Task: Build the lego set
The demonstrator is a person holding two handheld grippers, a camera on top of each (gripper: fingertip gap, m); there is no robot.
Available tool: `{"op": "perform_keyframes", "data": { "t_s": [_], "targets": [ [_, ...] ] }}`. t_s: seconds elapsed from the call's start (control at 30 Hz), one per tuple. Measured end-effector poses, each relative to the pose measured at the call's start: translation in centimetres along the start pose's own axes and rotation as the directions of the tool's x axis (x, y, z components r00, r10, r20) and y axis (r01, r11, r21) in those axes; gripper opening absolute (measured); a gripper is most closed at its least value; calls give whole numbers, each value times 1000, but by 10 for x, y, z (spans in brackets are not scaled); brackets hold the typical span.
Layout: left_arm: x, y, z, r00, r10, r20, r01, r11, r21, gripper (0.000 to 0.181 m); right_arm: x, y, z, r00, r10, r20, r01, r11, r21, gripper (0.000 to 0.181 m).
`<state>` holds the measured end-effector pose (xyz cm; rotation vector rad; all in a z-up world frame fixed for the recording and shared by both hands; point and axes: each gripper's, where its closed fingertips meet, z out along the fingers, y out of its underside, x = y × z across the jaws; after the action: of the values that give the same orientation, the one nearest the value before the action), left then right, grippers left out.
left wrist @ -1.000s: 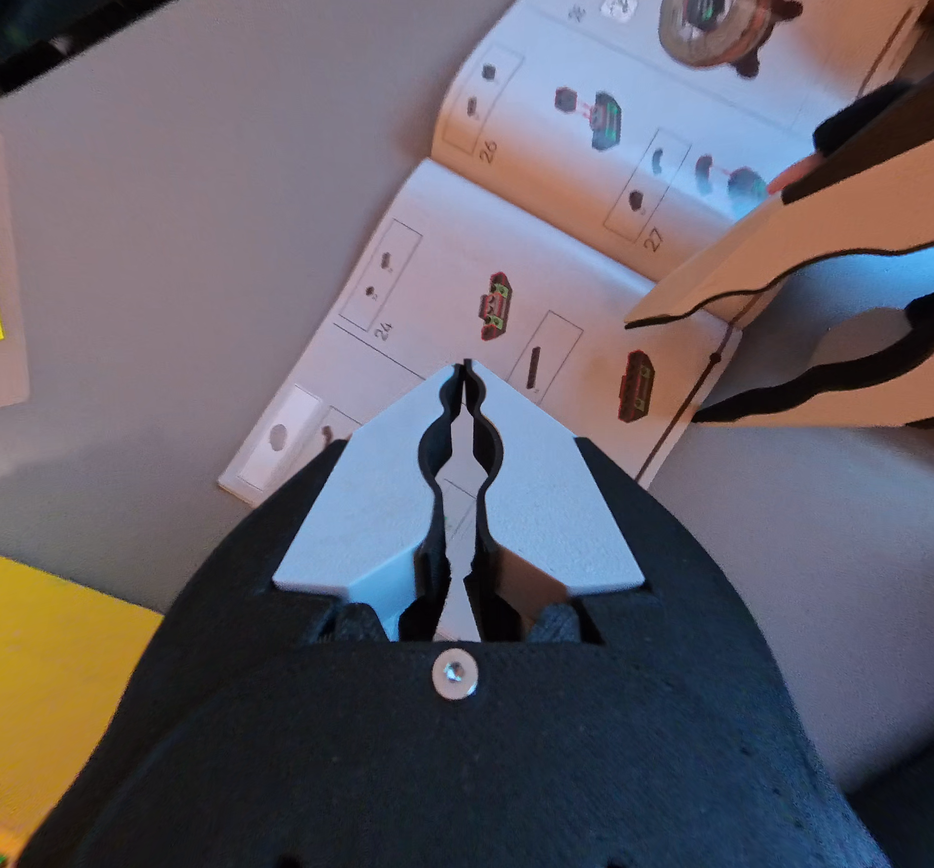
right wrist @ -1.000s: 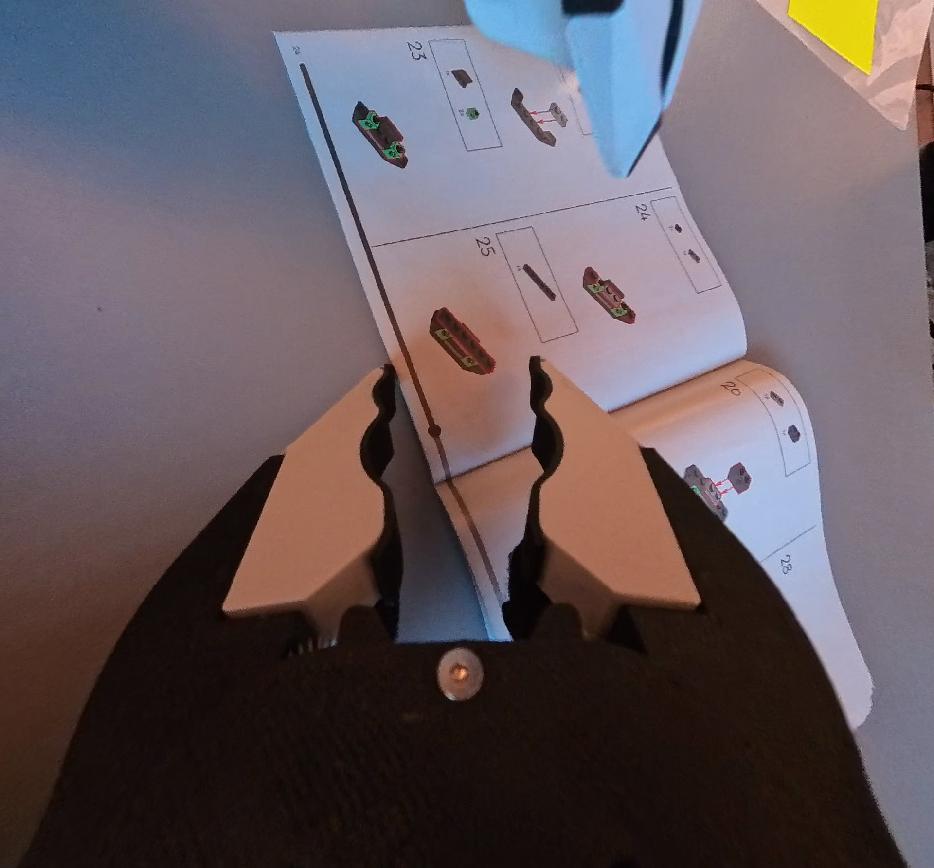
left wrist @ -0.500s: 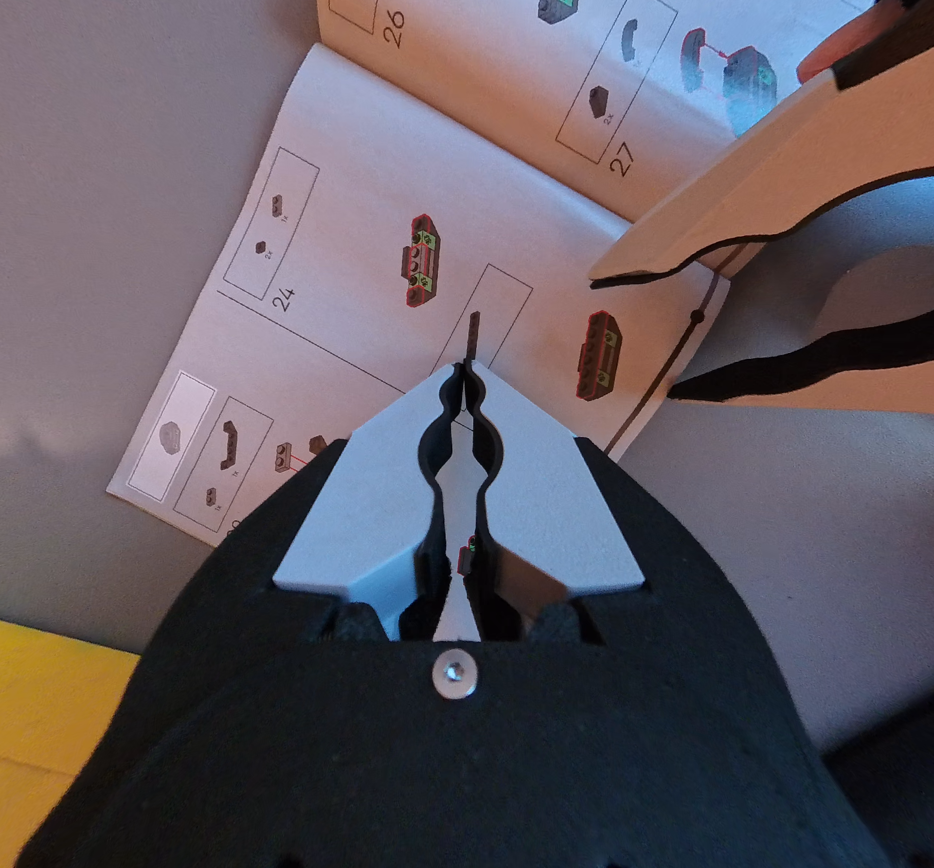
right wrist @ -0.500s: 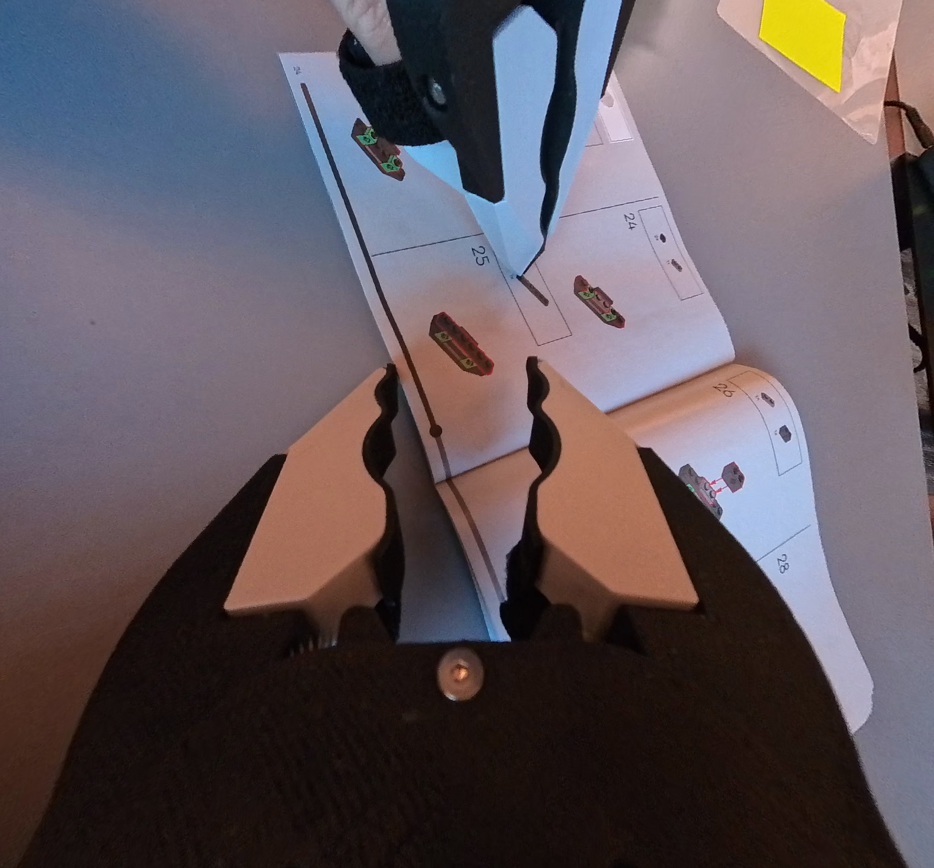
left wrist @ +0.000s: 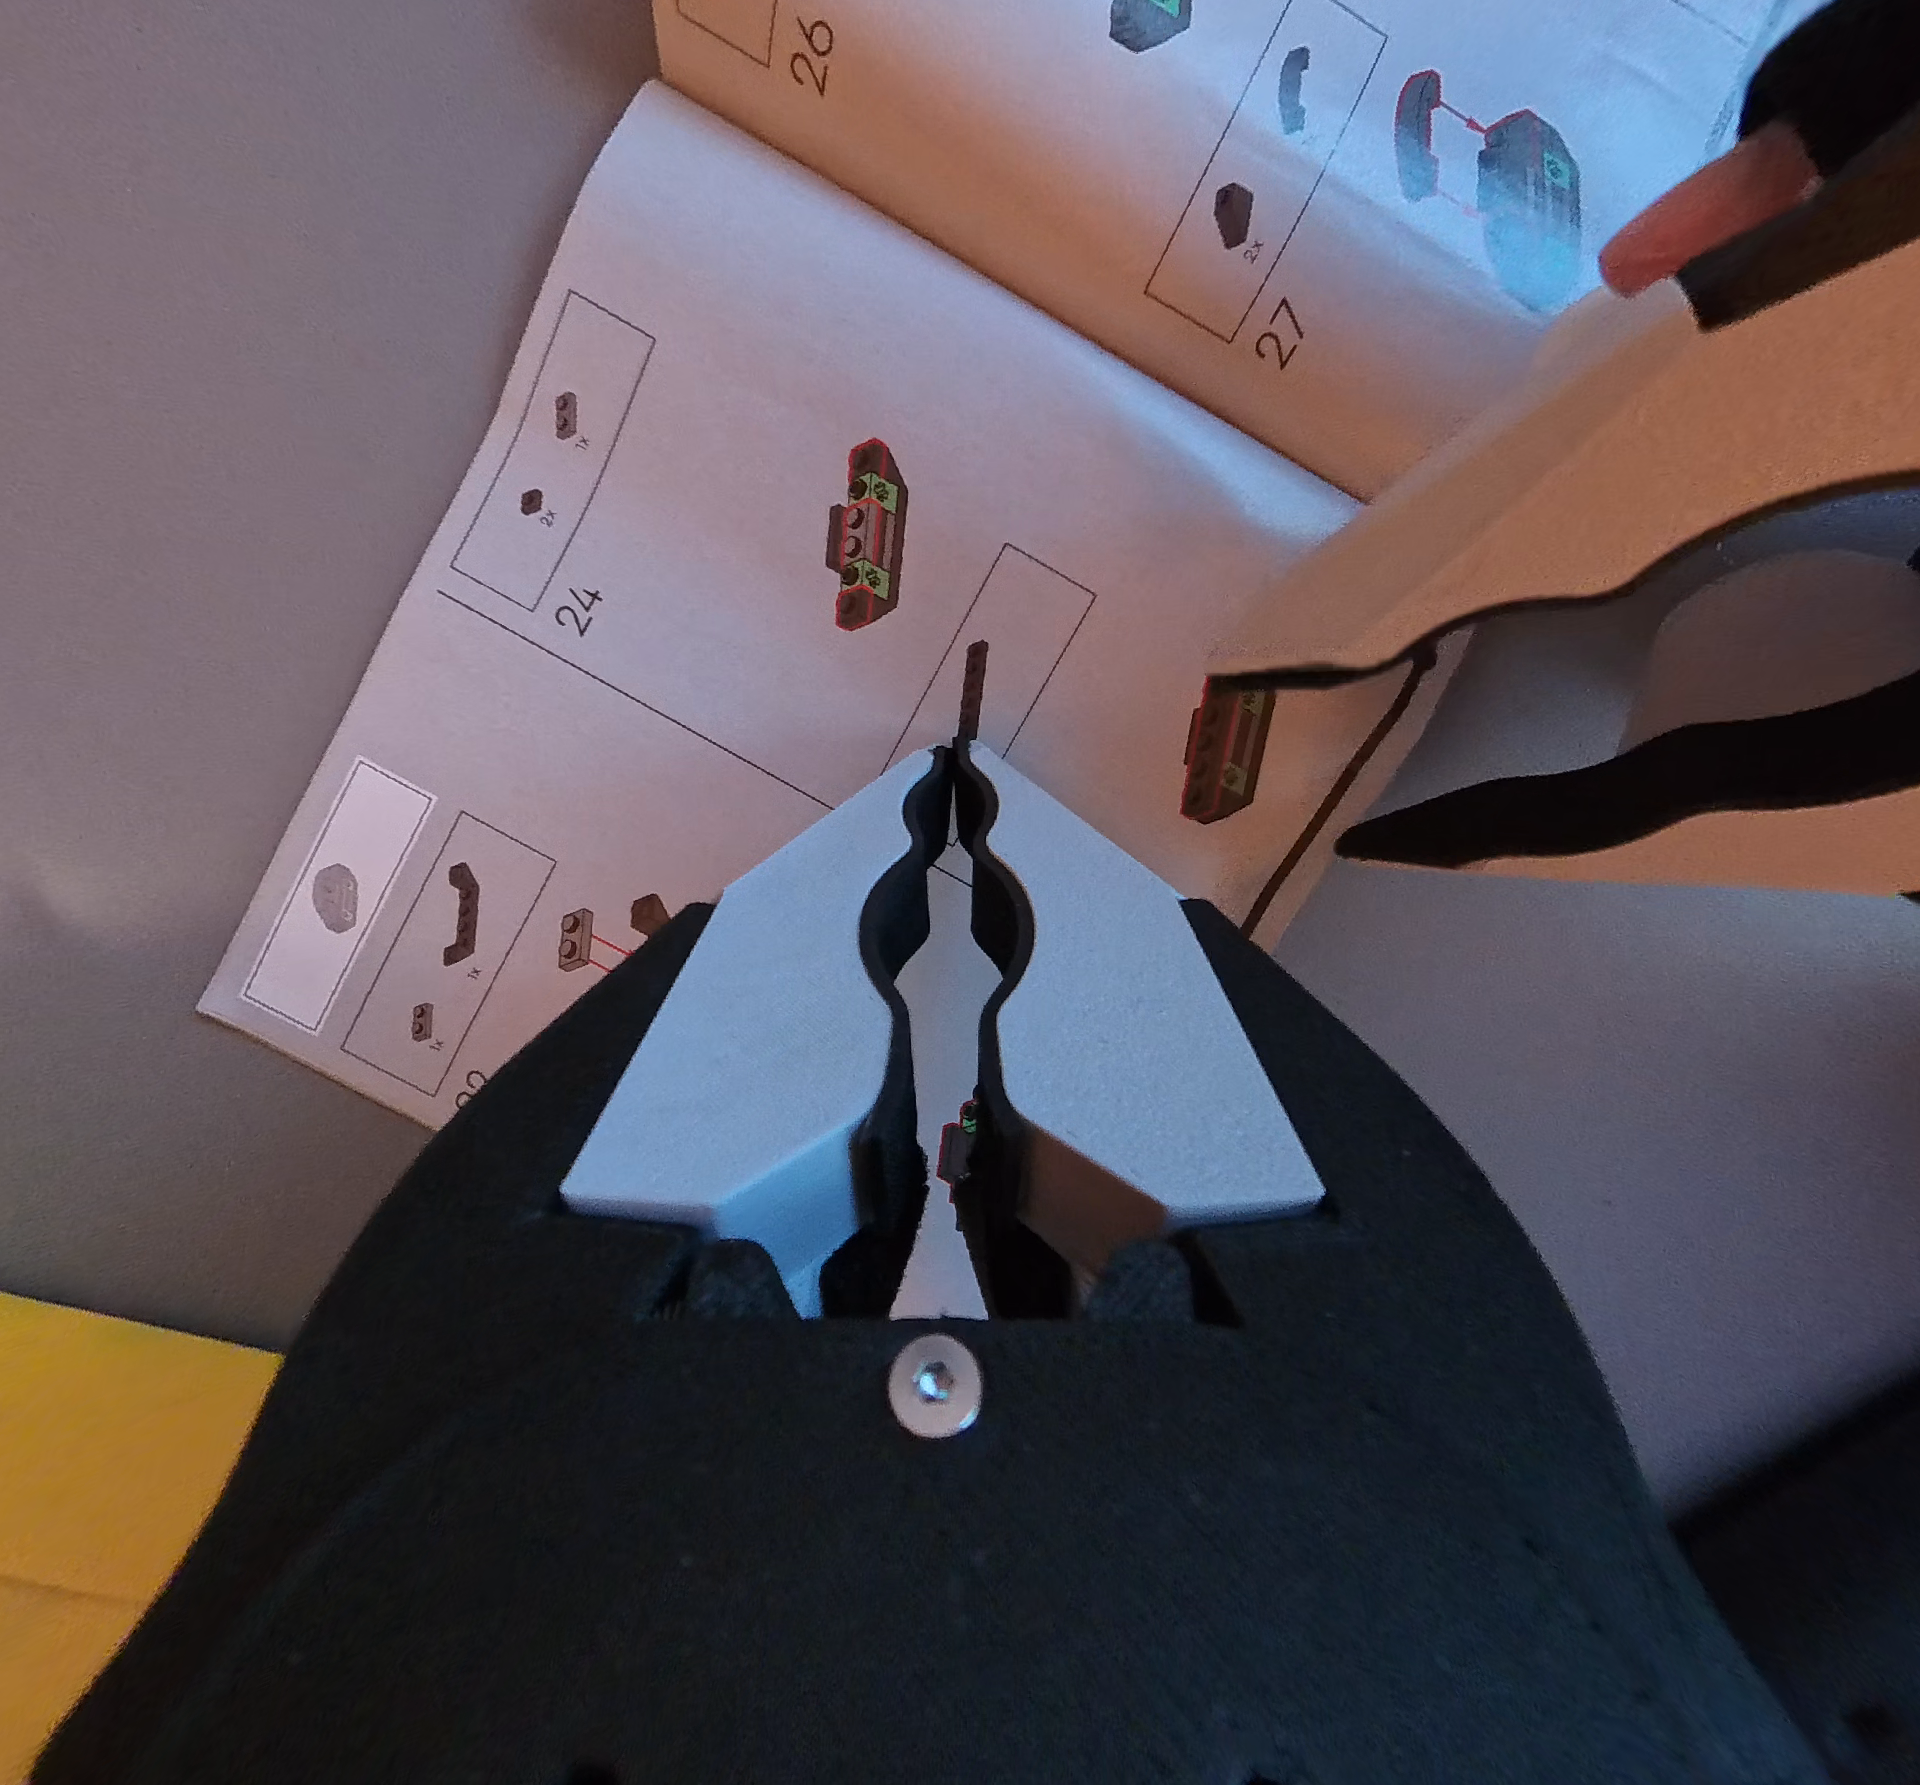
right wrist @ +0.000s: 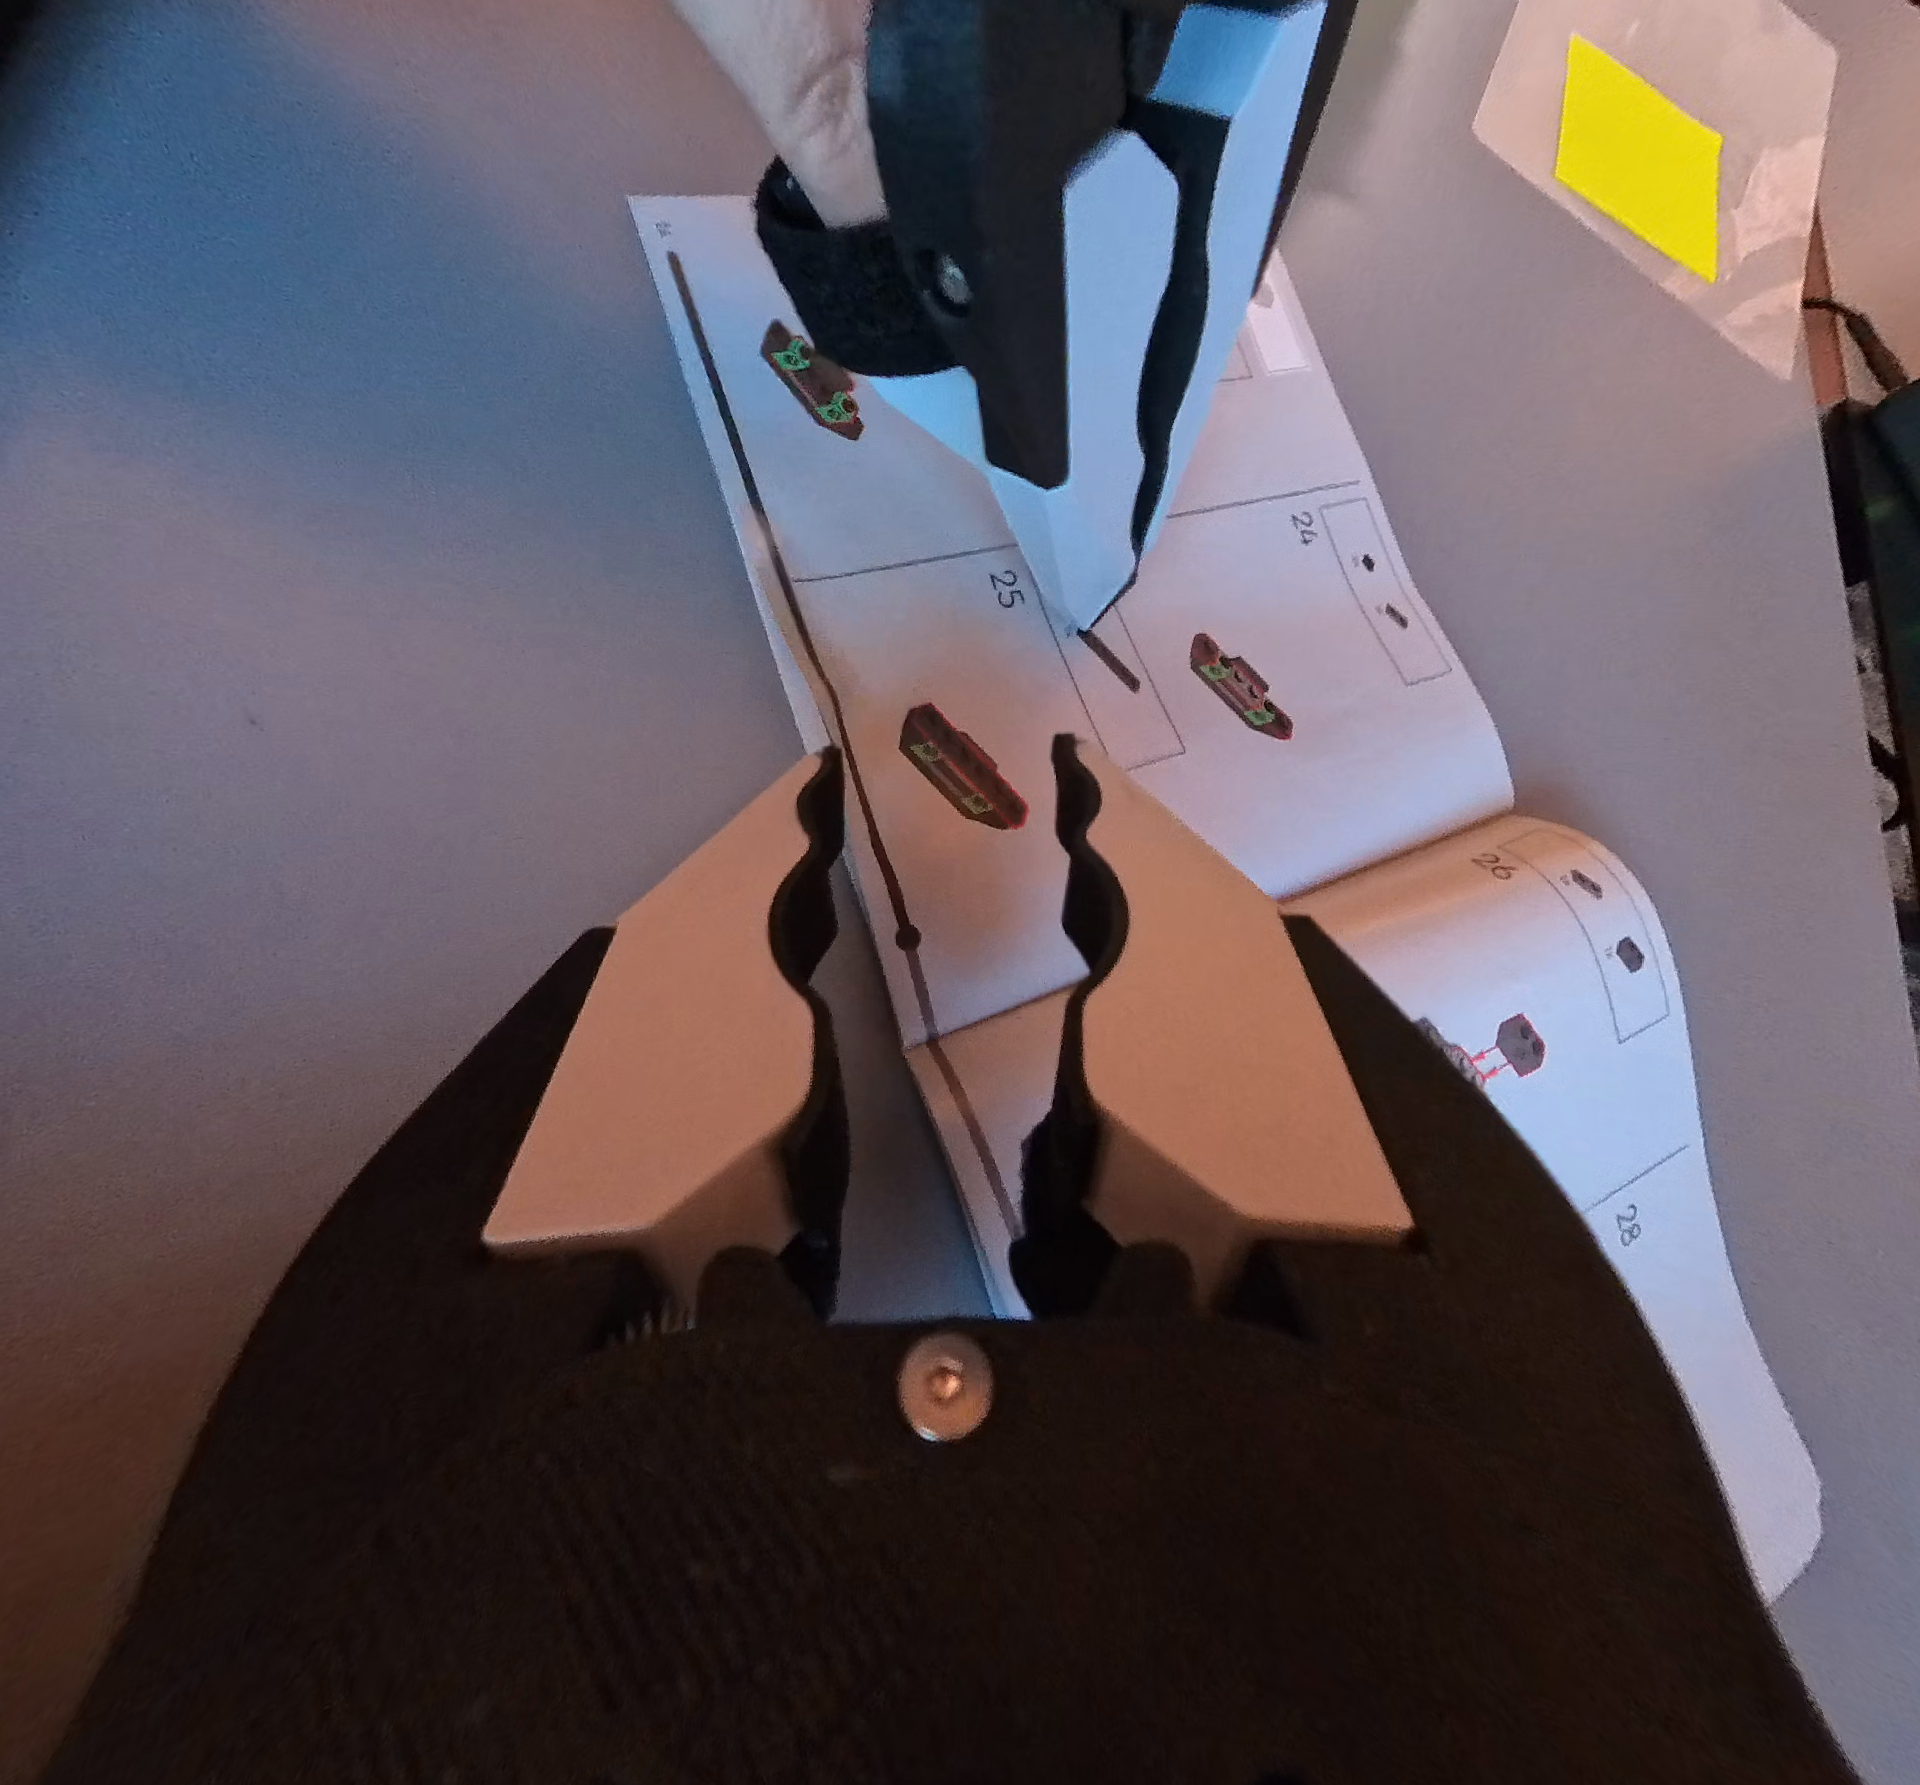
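An open instruction booklet (left wrist: 727,385) lies on the grey table, its pages showing drawn brick steps; it also shows in the right wrist view (right wrist: 1299,779). My left gripper (left wrist: 956,753) is shut with nothing between its fingers. Its tip rests on the page at a drawn long thin piece, as the right wrist view (right wrist: 1086,613) also shows. My right gripper (right wrist: 948,753) is open and empty, low over the booklet's near edge; in the left wrist view (left wrist: 1278,759) it sits to the right. Only drawn bricks are in view.
A clear plastic bag with a yellow square (right wrist: 1642,146) lies at the table's far right. A yellow flat surface (left wrist: 104,1423) sits at the lower left. A person's hand (right wrist: 810,73) holds the left gripper. The table edge and dark clutter (right wrist: 1881,488) are at the right. Across from one pair of fingers to the other is roughly 6 cm.
My left gripper has moved in over the booklet and come down until its shut tip meets the page. My right gripper has stayed open and nearly still.
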<state>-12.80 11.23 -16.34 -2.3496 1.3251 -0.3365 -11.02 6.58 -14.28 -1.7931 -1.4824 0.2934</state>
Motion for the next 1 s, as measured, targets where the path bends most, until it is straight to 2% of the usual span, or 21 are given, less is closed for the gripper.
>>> {"op": "perform_keyframes", "data": {
  "t_s": [0.3, 0.4, 0.53, 0.63, 0.73, 0.8, 0.87, 0.9, 1.0],
  "targets": [
    [1, 1, -1, 997, -49, -55, 49, 999, 0, 0, -18, 4, 6, 996, -23, 82, 24, 1000, -15, 2],
    [-3, 0, -4, 994, -86, -71, 87, 996, 9, 0, -18, 3, 5, 996, -17, 84, 18, 1000, -12, 0],
    [-9, -22, -23, 986, -133, -103, 148, 977, 154, 0, -15, 1, 3, 998, -9, 69, 9, 1000, -3, 0],
    [-9, -44, -46, 980, -134, -145, 173, 938, 302, 5, -13, -1, 2, 998, 4, 66, -4, 1000, 7, 0],
    [-1, -64, -76, 975, -67, -210, 157, 878, 452, 14, -11, -1, 1, 998, 19, 65, -19, 1000, 10, 0],
    [14, -68, -91, 963, 28, -268, 114, 858, 501, 33, -9, -1, 1, 998, 31, 58, -31, 999, 11, 0],
    [29, -56, -94, 949, 145, -279, 3, 883, 469, 40, -8, 0, 1, 997, 46, 60, -47, 999, 14, 0],
    [29, -48, -91, 951, 196, -241, -72, 893, 444, 46, -8, 0, 1, 997, 54, 62, -55, 998, 15, 0],
    [33, -23, -82, 930, 336, -150, -263, 892, 369, 45, -6, 1, 2, 996, 62, 58, -62, 998, 11, 0]
  ]
}}
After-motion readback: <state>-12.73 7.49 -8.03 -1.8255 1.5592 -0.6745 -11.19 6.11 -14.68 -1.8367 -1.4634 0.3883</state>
